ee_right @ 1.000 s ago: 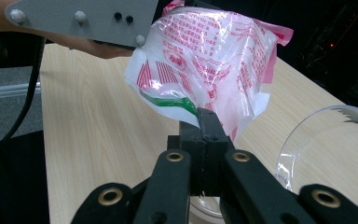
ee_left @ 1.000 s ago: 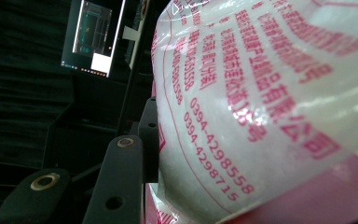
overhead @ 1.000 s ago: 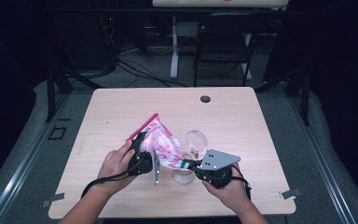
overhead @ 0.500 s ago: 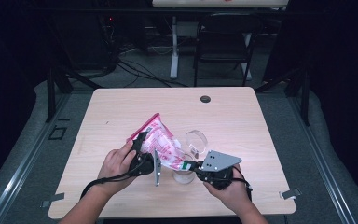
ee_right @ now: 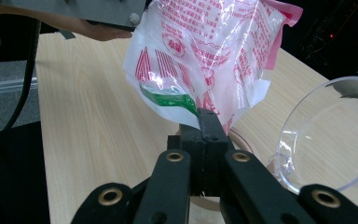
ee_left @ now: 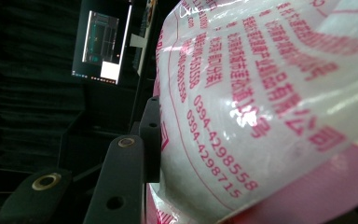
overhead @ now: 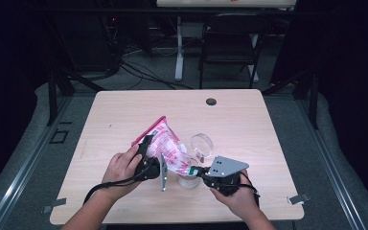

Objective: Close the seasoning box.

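A pink-and-white printed plastic bag (overhead: 165, 143) is held tilted above the table, its lower mouth over a small clear jar (overhead: 188, 181). My left gripper (overhead: 148, 155) is shut on the bag's upper body; in the left gripper view one black finger (ee_left: 150, 140) presses into the bag (ee_left: 261, 107) and the other is hidden behind it. My right gripper (ee_right: 208, 122) is shut on the bag's lower corner, beside a green stripe (ee_right: 170, 99). The jar's clear hinged lid (ee_right: 331, 135) stands open to the right.
The light wood table (overhead: 124, 115) has a dark round cable hole (overhead: 211, 101) near its far edge. A black chair (overhead: 230, 43) and desk legs stand beyond the table. Both forearms come in over the front edge.
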The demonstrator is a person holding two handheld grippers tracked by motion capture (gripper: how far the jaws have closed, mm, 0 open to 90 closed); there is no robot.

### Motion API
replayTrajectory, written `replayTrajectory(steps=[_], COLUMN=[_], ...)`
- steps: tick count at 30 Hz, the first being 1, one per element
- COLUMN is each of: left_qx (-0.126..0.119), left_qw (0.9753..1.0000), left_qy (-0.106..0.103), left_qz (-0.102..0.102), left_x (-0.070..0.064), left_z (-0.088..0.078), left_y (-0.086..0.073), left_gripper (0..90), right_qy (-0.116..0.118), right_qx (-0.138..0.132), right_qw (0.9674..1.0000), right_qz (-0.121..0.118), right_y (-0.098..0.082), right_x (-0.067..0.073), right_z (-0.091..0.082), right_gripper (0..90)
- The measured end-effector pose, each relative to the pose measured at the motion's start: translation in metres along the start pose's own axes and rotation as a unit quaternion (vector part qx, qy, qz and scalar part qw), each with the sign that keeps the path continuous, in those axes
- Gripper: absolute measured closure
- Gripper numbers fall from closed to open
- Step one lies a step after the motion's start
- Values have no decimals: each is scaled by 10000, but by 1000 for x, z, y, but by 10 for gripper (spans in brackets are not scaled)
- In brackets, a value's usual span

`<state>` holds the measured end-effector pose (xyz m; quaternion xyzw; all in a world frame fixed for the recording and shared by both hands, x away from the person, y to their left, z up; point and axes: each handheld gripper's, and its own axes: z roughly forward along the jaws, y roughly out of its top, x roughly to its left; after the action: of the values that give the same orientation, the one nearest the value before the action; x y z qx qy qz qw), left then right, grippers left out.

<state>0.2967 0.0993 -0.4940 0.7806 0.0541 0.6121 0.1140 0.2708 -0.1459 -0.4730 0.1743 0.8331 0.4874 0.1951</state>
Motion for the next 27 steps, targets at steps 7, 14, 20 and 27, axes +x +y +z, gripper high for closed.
replayTrajectory(steps=[7,14,20,27], left_qx=[9,20,-11,-17], left_qw=[10000,10000,10000,10000], left_qy=[-15,-9,5,-25], left_qz=[-10,9,31,37], left_x=[0,2,2,3], left_z=[0,0,1,1], left_y=[1,1,1,1], left_gripper=[648,648,649,649], right_qy=[-19,-17,-23,-20], right_qx=[10,5,1,-4], right_qw=[10000,10000,10000,10000], right_qz=[-10,-14,-7,-2], right_y=[0,0,0,0], right_x=[0,0,0,0], right_z=[-1,-1,-1,-1], right_gripper=[900,900,900,900])
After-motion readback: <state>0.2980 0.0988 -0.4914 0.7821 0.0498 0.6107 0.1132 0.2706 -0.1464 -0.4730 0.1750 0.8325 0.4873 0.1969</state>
